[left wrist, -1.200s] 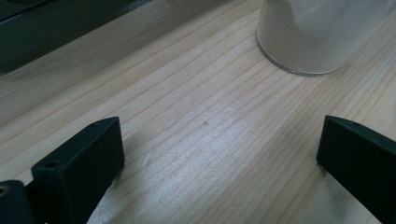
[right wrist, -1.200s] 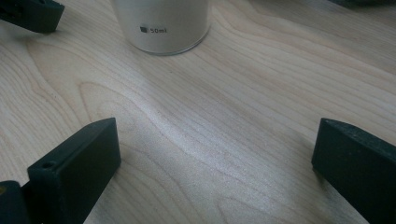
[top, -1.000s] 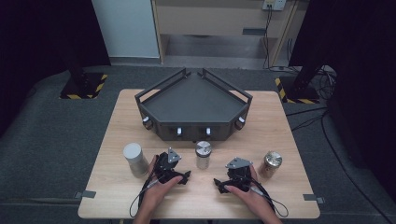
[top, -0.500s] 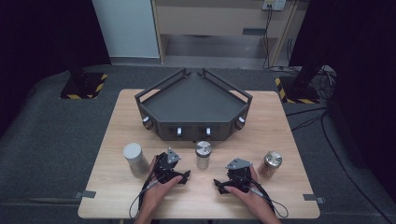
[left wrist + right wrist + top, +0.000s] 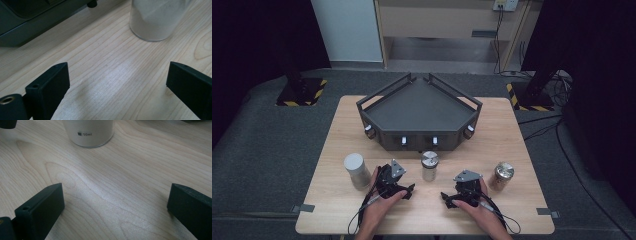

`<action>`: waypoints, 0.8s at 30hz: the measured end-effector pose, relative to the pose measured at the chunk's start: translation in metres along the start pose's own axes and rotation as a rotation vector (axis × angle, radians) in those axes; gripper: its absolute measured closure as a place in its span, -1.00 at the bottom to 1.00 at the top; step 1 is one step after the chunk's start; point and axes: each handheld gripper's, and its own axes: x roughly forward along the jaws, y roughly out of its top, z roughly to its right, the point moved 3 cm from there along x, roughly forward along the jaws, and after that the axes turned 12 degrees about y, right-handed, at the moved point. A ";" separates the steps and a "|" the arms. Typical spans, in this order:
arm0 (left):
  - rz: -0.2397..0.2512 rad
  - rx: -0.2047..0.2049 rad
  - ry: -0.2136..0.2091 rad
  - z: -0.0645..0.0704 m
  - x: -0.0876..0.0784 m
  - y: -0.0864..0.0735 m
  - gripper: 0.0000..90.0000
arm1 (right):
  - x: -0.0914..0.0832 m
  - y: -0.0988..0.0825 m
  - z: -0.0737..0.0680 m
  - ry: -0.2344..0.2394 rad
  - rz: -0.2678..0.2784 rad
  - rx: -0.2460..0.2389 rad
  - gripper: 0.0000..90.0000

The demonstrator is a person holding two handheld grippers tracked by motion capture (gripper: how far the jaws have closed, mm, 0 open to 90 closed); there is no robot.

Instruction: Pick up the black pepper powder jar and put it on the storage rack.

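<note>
Apparently nothing changed: left gripper [image 5: 408, 189] and right gripper [image 5: 447, 198] still parked on table [image 5: 512, 130], jaws wide, empty; middle jar [image 5: 429, 165] ahead of fingertips, untouched.

the table [image 5: 512, 135] is pale wood with a wavy grain and darker ring figures near its front edge. the angular tray [image 5: 419, 107] toward 12 o'clock is dark grey with small white knobs along its front. the canister [image 5: 356, 170] at 9 o'clock is off-white with a grey-white top; the middle jar [image 5: 429, 166] is frosted white with a silver lid and small dark "50ml" print; the jar [image 5: 501, 175] at 3 o'clock is bronze-brown with a dull metallic lid. the left gripper [image 5: 398, 184] and right gripper [image 5: 460, 192] are black with grey plates. yellow-black hazard stripes mark the dark stand bases [image 5: 301, 91] on grey carpet.
</note>
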 end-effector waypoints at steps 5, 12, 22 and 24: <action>0.015 0.004 -0.012 0.001 -0.004 0.004 -0.92 | 0.000 0.000 -0.001 -0.001 0.000 0.001 -0.97; -0.006 0.039 -0.001 0.002 -0.010 0.010 -0.92 | 0.000 0.000 -0.001 -0.001 0.000 0.000 -0.97; 0.019 0.022 -0.014 -0.004 -0.021 0.013 -0.92 | 0.000 0.000 -0.001 0.000 0.000 0.001 -0.97; 0.028 0.018 -0.016 -0.005 -0.023 0.014 -0.93 | 0.000 0.000 -0.001 0.000 0.000 0.000 -0.98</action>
